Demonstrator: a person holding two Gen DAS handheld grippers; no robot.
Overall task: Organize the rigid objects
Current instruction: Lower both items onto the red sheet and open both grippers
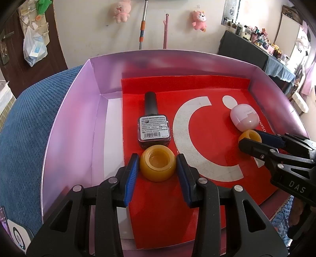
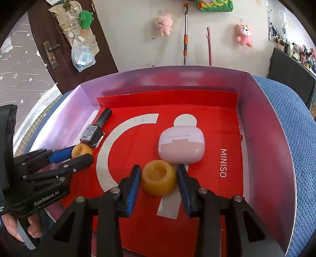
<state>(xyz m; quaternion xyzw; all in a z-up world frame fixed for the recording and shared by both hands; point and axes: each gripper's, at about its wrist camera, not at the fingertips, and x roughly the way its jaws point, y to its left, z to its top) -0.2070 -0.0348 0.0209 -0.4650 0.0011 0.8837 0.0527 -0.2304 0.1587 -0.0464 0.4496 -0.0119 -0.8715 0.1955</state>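
Note:
A pink box (image 1: 75,110) lined with a red MINISO sheet (image 1: 207,138) holds the objects. My left gripper (image 1: 158,166) is open, its blue pads on either side of an amber cup (image 1: 158,165) with small gaps. Just beyond that cup lies a dark nail-polish bottle (image 1: 154,128), label up. My right gripper (image 2: 159,178) is open around a second amber cup (image 2: 159,179), which sits against a pink earbud case (image 2: 181,147). Each gripper shows in the other's view: the right one (image 1: 250,140) and the left one (image 2: 79,154).
The box (image 2: 262,122) rests on a blue knitted cloth (image 2: 292,122). Behind stand a white wall with plush toys (image 1: 120,9), a mop handle (image 1: 143,23), a brown door (image 2: 65,45) with a hanging bag, and a cluttered dark table (image 1: 248,49).

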